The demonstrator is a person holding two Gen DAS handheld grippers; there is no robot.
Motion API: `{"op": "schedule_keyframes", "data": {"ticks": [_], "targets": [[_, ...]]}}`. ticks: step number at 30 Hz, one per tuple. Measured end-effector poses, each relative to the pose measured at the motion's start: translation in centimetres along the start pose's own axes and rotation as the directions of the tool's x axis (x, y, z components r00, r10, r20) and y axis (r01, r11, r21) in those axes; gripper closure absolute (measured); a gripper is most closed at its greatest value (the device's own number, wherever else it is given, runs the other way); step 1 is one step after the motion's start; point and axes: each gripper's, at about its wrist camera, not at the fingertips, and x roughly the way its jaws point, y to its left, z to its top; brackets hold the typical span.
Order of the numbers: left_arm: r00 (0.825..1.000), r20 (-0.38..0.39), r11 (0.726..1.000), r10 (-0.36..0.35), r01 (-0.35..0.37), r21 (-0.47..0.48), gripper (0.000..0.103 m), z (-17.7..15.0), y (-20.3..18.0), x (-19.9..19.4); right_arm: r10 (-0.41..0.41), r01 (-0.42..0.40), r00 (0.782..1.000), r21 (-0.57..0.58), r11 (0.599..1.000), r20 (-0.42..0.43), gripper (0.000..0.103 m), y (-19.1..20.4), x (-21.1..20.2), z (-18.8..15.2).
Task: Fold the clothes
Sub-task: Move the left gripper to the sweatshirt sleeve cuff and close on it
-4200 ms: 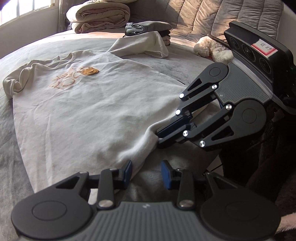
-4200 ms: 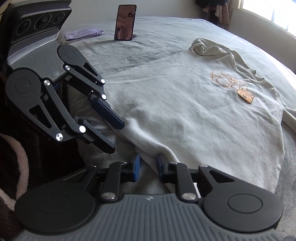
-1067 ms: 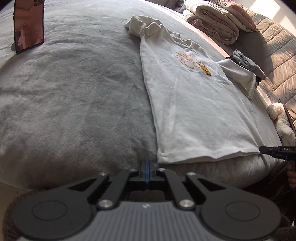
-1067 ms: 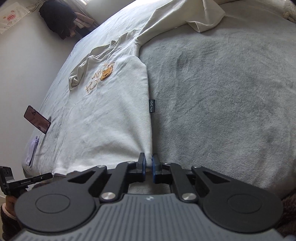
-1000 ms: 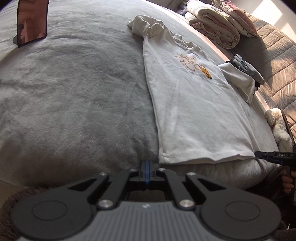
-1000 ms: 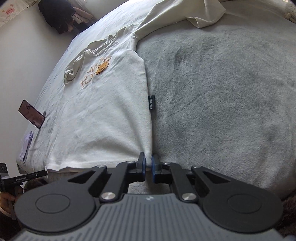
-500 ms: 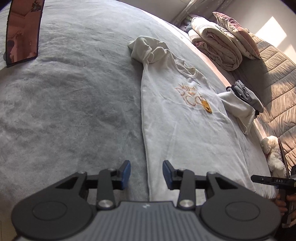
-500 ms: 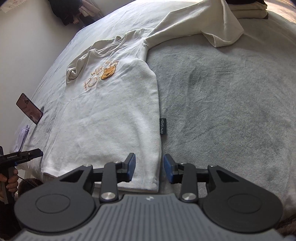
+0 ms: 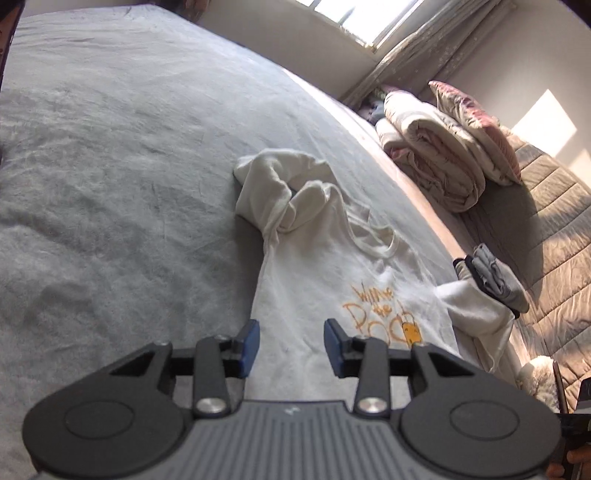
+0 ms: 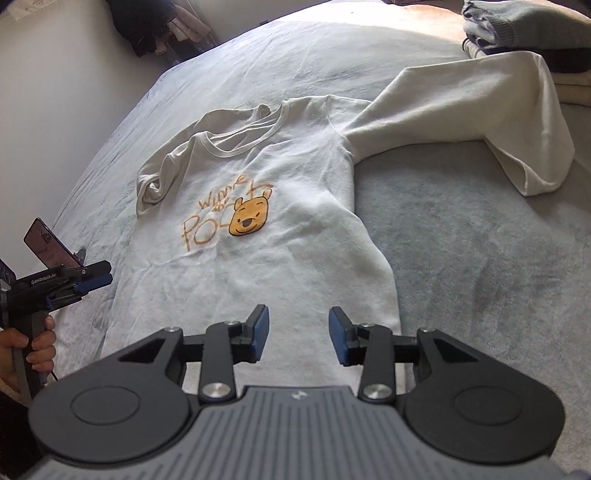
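Both grippers have let go of the hem and moved up over the shirt [image 10: 295, 236].
Left gripper [image 9: 291, 347] jaws apart but closing, empty; right gripper [image 10: 298, 334] jaws apart, empty.

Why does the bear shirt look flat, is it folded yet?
Not folded yet. The cream shirt lies spread on the grey bed, bear print up, one sleeve stretched sideways, the other bunched.

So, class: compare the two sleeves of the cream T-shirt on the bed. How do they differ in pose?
The sleeve by the folded clothes lies stretched out flat, its cuff open; the sleeve on the phone's side is bunched and twisted into a lump. The first reaches a stack of clothes; the second rests on bare blanket. Both are cream and unfolded.
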Motion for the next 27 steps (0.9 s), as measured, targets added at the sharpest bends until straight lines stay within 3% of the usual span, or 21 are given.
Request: {"op": "schedule_keyframes", "data": {"ticks": [1,5,10,18,21,27], "targets": [[0.998,0.052,1.000,-0.026,0.025,0.013,0.079,-0.3,0.2,0.1,0.004,-0.004,1.000,-0.003,1.000,0.000,0.062,0.7,0.7,0.5],[0.993,0.082,0.997,-0.082,0.083,-0.010,0.079,-0.3,0.8,1.5,0.016,-0.016,1.000,-0.031,0.999,0.005,0.062,3.8,4.2,3.2],[0.997,0.034,0.998,-0.066,0.067,-0.001,0.079,-0.5,0.6,3.9,0.036,-0.033,0.999,-0.086,0.996,0.030,0.061,7.7,9.0,7.3],[0.999,0.040,0.999,-0.019,0.017,0.044,0.077,-0.8,0.4,4.6,0.123,-0.113,0.982,-0.079,0.990,0.144,0.058,12.3,16.1,13.2],[0.999,0.049,0.998,-0.022,0.019,0.068,0.069,-1.2,0.3,4.9,0.119,-0.095,0.973,-0.128,0.987,0.197,0.058,13.4,18.4,14.1],[0.996,0.062,0.998,-0.057,0.054,0.042,0.065,-1.3,0.8,5.2,0.131,-0.075,0.962,-0.227,0.971,0.240,0.058,13.1,21.5,13.6]]}}
